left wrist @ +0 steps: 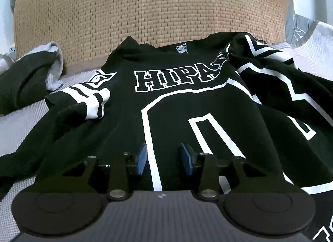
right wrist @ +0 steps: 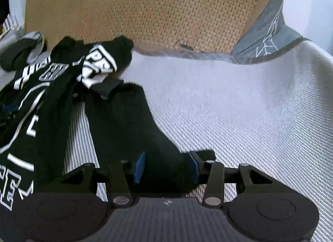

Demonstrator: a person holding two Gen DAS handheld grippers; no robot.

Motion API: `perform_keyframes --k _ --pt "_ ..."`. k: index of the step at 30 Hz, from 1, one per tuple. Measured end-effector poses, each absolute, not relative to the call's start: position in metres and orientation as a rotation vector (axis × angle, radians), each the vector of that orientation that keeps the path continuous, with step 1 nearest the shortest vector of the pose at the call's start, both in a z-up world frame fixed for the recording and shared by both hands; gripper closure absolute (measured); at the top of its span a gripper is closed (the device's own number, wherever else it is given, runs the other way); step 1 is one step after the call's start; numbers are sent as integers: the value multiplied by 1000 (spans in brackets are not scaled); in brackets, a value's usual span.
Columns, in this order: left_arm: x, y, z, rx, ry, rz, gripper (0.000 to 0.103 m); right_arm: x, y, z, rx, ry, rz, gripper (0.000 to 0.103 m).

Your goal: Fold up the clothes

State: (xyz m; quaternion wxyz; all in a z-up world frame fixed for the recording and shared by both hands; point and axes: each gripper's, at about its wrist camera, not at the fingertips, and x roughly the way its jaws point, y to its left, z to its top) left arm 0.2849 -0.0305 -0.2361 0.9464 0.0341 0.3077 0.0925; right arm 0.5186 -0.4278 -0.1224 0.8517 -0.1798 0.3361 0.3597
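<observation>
A black jersey [left wrist: 177, 104] with white "HIPA" lettering and a large outlined number lies spread on the white bedding. Its striped left sleeve [left wrist: 91, 98] is folded in, and its right side is rumpled over itself [left wrist: 281, 87]. My left gripper [left wrist: 164, 156] hovers low over the jersey's lower middle, blue pads [left wrist: 142, 158] apart, nothing pinched between them. In the right wrist view the jersey [right wrist: 47, 100] is bunched at the left, and a plain black flap [right wrist: 129, 121] runs from it toward me. My right gripper [right wrist: 166, 167] is open over that flap's end, which fills the gap and pokes out past the right finger.
A tan woven panel [left wrist: 149, 6] stands behind the bed. White textured bedding [right wrist: 239, 106] stretches to the right. A grey cloth with white line drawing [right wrist: 268, 33] lies at the back right. Another dark garment with a grey lining [left wrist: 35, 75] sits at the left.
</observation>
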Motion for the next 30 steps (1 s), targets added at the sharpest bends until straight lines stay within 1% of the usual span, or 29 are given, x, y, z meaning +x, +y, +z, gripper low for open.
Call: perform_keyframes --k 6,8,9,10,13,20,25,30 --pt "284 -30 -237 68 619 188 62 514 -431 -134 -370 739 805 55" --pt "284 -29 -237 68 618 188 62 513 -430 -136 -355 747 815 69" --pt "283 -29 -236 68 617 188 62 514 -431 -135 -339 743 814 81" --pt "283 -29 -236 67 617 187 62 514 -433 -131 -325 728 795 91" --pt "283 -29 -236 67 617 187 62 516 -441 -117 -295 672 731 95" --pt "283 -30 -236 74 615 191 62 533 -467 -65 -307 551 619 95" --pt "283 -30 -236 72 614 191 62 556 -489 -26 -337 509 551 95" --pt "283 -30 -236 71 613 191 61 569 -504 -12 -414 509 511 95"
